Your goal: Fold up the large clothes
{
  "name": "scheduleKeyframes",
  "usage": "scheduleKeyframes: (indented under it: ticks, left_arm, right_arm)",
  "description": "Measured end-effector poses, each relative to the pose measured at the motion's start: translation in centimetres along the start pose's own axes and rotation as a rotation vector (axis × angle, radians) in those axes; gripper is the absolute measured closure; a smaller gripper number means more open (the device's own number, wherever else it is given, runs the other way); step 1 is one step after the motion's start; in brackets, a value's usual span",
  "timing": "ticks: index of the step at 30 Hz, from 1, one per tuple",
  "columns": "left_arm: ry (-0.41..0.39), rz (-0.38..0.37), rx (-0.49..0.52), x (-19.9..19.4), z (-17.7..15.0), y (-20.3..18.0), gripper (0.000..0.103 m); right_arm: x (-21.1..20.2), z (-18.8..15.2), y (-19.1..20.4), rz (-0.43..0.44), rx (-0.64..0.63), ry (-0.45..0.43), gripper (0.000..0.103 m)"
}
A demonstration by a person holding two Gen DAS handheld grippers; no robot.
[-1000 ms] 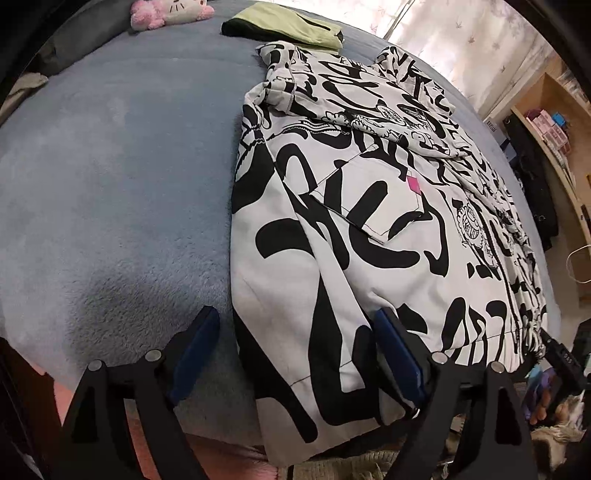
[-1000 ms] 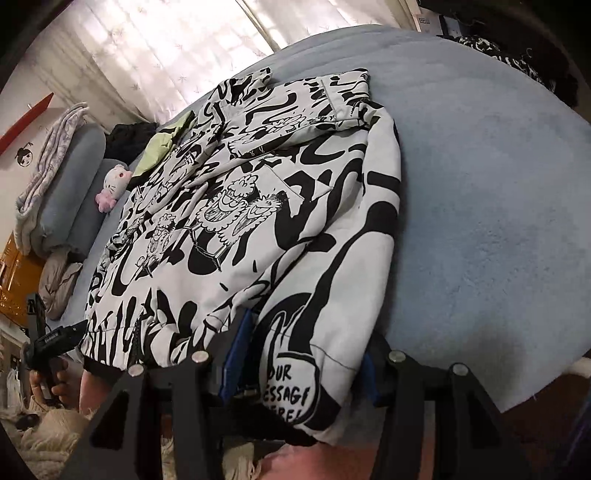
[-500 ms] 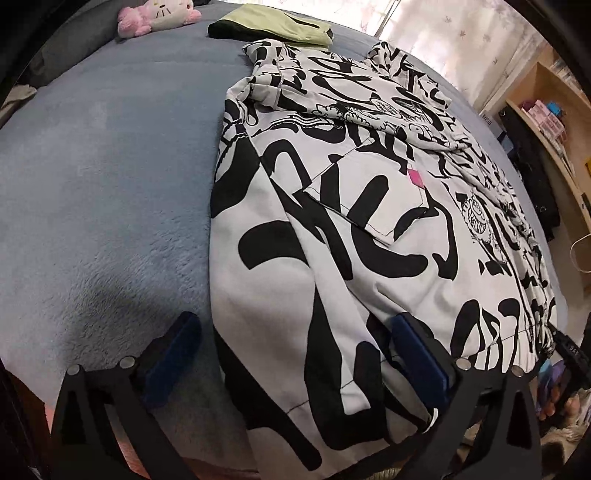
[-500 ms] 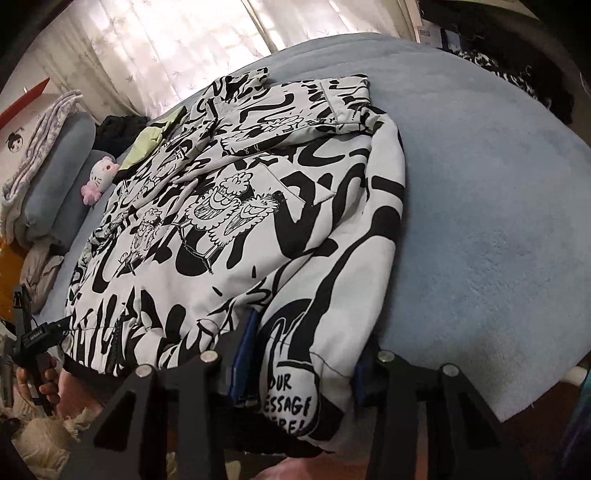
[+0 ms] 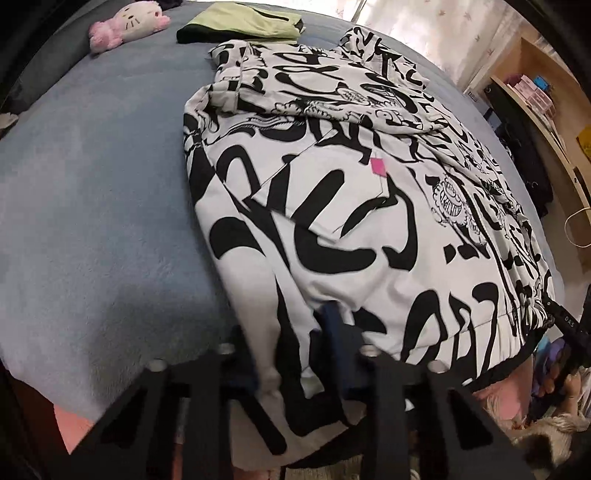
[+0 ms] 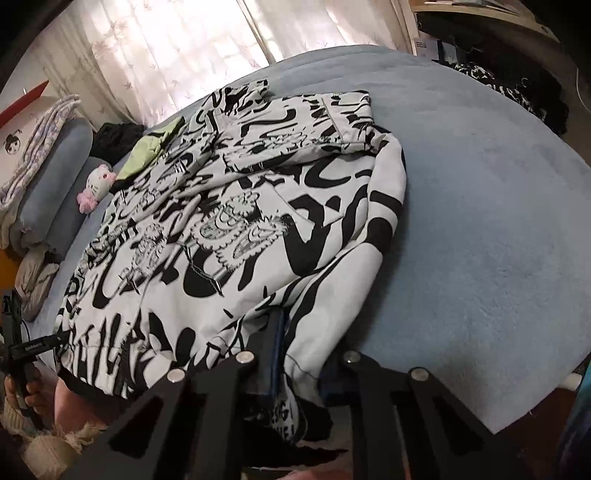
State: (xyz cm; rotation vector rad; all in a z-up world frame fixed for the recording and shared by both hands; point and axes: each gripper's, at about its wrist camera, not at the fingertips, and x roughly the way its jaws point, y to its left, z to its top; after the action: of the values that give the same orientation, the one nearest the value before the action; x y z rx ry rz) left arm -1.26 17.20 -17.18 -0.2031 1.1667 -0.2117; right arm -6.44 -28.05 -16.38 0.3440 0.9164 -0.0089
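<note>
A large black-and-white graffiti-print jacket (image 5: pixel 351 221) (image 6: pixel 240 229) lies spread flat on a blue bed (image 5: pixel 92 184) (image 6: pixel 480 221), hem toward me. In the left wrist view, my left gripper (image 5: pixel 291 354) is at the near edge. Its jaws are closing and its blue pads (image 5: pixel 334 328) pinch the bunched left sleeve end. In the right wrist view, my right gripper (image 6: pixel 301 362) is closing too, with the right sleeve cuff squeezed between its pads (image 6: pixel 277 347). The printed cuff hangs below the fingers.
A pink-and-white plush toy (image 5: pixel 125 24) (image 6: pixel 94 188) and a folded green garment (image 5: pixel 243 22) (image 6: pixel 151 147) lie at the bed's far end. A blue bolster (image 6: pixel 55 177) is beyond them. Wooden shelves (image 5: pixel 546 92) and dark clothes stand beside the bed. Bare blanket flanks the jacket.
Both grippers' jaws have come together from wide apart onto the sleeve ends. The left gripper has shifted toward the jacket, and the fabric is now bunched between its pads.
</note>
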Motion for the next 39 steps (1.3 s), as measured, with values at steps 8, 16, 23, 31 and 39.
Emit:
scheduleKeyframes:
  ticks: [8, 16, 23, 31, 39]
  left_arm:
    - [-0.115, -0.070, -0.091, -2.7, 1.0, -0.6, 0.099]
    - [-0.247, -0.121, -0.089, -8.4, 1.5, -1.6, 0.100]
    - [-0.270, -0.159, -0.090, -11.1, 0.8, -1.2, 0.101]
    - [-0.290, -0.242, -0.089, -13.5, 1.5, -0.7, 0.101]
    - [-0.267, -0.301, -0.154, -12.6, 4.8, 1.1, 0.101]
  right_arm:
    - [-4.7, 2.5, 0.9, 0.065, 0.015, -0.137, 0.091]
    - [-8.9, 3.1, 2.6, 0.122, 0.002, -0.238, 0.093]
    - [-11.3, 2.3, 2.6, 0.138, 0.018, -0.272, 0.094]
    - [-14.4, 2.6, 3.1, 0.156, -0.003, -0.312, 0.094]
    - [-13.8, 3.7, 2.3, 0.159, 0.026, -0.305, 0.094]
